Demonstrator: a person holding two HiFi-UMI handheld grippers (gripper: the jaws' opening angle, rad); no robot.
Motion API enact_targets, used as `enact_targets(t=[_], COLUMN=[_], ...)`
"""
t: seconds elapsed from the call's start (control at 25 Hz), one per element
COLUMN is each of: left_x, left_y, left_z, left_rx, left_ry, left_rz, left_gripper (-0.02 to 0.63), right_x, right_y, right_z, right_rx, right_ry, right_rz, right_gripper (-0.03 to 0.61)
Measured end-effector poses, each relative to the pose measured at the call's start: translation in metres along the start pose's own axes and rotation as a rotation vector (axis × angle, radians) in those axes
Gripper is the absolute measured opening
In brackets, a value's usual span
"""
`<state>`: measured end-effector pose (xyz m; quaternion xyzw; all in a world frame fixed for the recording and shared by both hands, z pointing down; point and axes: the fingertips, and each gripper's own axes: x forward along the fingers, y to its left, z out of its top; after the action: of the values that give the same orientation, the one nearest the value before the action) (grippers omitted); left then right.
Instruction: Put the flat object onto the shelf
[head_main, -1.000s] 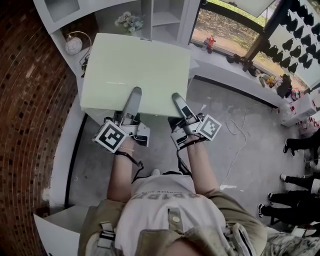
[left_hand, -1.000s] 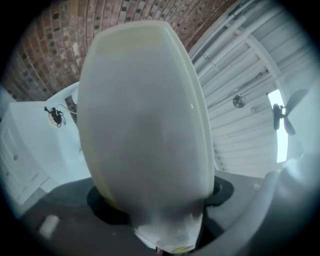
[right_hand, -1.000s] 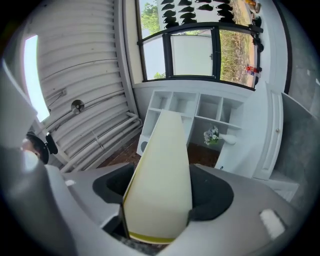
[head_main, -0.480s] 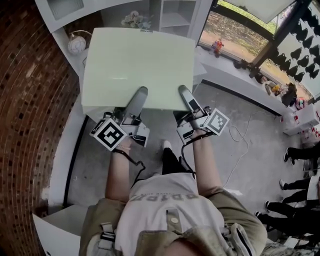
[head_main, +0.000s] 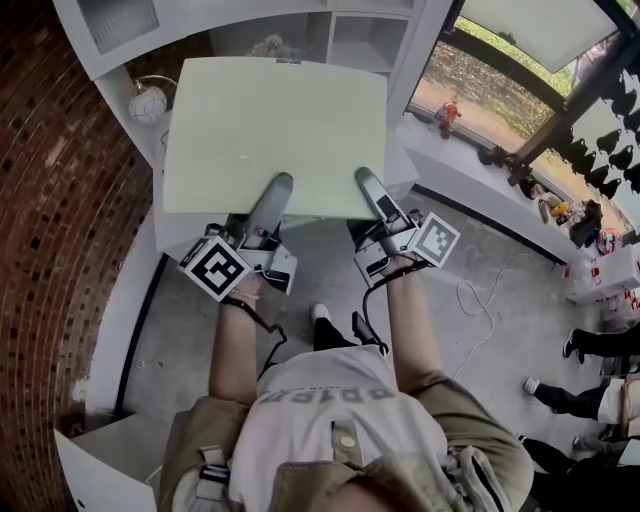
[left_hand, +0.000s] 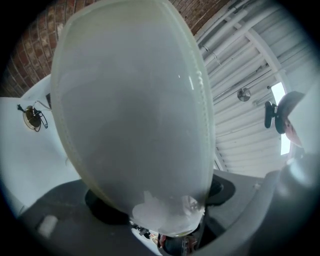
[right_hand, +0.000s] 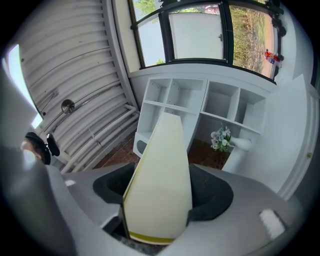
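A large, flat, pale green board (head_main: 275, 130) is held level in front of me by its near edge. My left gripper (head_main: 274, 188) grips that edge on the left and my right gripper (head_main: 369, 186) grips it on the right. In the left gripper view the board (left_hand: 130, 110) fills the space between the jaws; they have just been opening slightly, with the board still between them. The right gripper view has the board (right_hand: 162, 175) wedged between the dark pads, pointing at the white cubby shelf (right_hand: 200, 105). The board's far edge reaches the shelf (head_main: 340, 25).
A vase of flowers (right_hand: 220, 136) stands in a lower shelf opening. On the white ledge to the left sits a round clock (head_main: 147, 103), against the brick wall (head_main: 50, 250). A window sill (head_main: 470, 170) with small figures runs to the right. People's legs (head_main: 600, 345) show at the far right.
The board and both grippers have moved forward toward the shelf. The person has stepped along with them, and the shelf and clock now lie closer to the board's far edge.
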<state>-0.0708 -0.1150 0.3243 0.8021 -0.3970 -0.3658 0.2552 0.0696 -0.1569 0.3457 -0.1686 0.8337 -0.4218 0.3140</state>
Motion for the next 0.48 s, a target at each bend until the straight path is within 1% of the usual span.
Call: enact_targets(t=[0.12, 0.28, 0.4, 0.48], left_x=[0.034, 0.077, 0.103, 0.119], left_y=[0.012, 0.027, 0.038, 0.042], left_z=[0.004, 0.012, 0.018, 0.023], left_rx=[0.014, 0.032, 0.041, 0.052], left_ry=[-0.019, -0.043, -0.067, -0.084], left_rz=[0.010, 0.009, 0.021, 0.014], left_gripper=[0.405, 0.407, 0.407, 0.407], right_x=[0.020, 0.050, 0.072, 0.085], right_y=[-0.016, -0.035, -0.045, -0.052], right_z=[0.030, 0.068, 0.091, 0.103], right_rx=[0.006, -0.009, -0.023, -0.023], right_ry=[0.018, 0.052, 0.085, 0.102], right_rz=[0.015, 0.038, 0.065, 0.076], right_gripper=[0.339, 0.339, 0.339, 0.339])
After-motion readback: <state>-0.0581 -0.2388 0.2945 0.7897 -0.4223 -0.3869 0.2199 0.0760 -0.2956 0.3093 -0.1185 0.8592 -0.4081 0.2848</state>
